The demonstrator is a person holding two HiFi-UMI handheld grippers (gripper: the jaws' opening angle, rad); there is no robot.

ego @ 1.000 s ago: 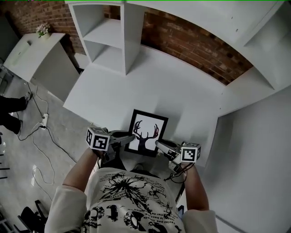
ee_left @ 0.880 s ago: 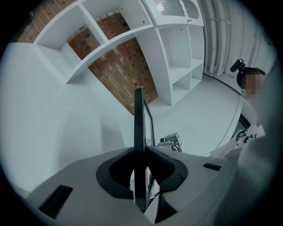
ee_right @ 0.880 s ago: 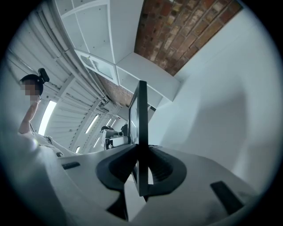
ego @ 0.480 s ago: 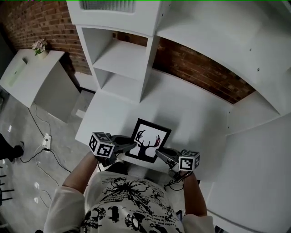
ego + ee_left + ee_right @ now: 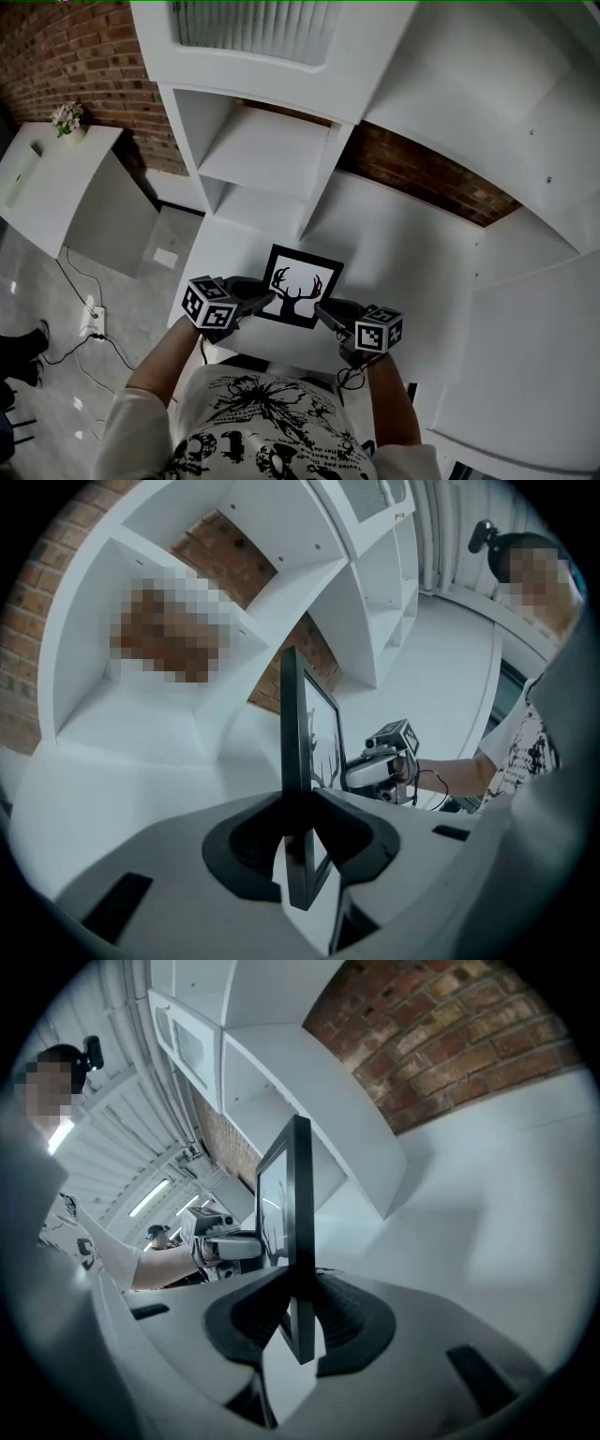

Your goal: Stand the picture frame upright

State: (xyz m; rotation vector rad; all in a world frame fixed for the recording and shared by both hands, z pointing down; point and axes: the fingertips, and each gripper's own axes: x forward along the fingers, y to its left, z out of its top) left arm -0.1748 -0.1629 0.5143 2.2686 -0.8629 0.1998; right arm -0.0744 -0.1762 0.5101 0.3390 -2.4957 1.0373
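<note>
Edgewise, the black-framed deer-silhouette picture frame [image 5: 301,286] hangs above the white counter [image 5: 412,246]. Its left edge sits clenched between the jaws of the left gripper [image 5: 266,298], which have just been opening slightly. The right gripper [image 5: 322,311] has its jaws clenched on the right edge.

The head camera looks steeply down from high up at the white flat shelf top [image 5: 398,234]. The camera on the left gripper [image 5: 265,298] faces right, and the one on the right gripper [image 5: 323,311] faces left. Both sit very near the black flat picture frame [image 5: 300,286], which all three views share.
</note>
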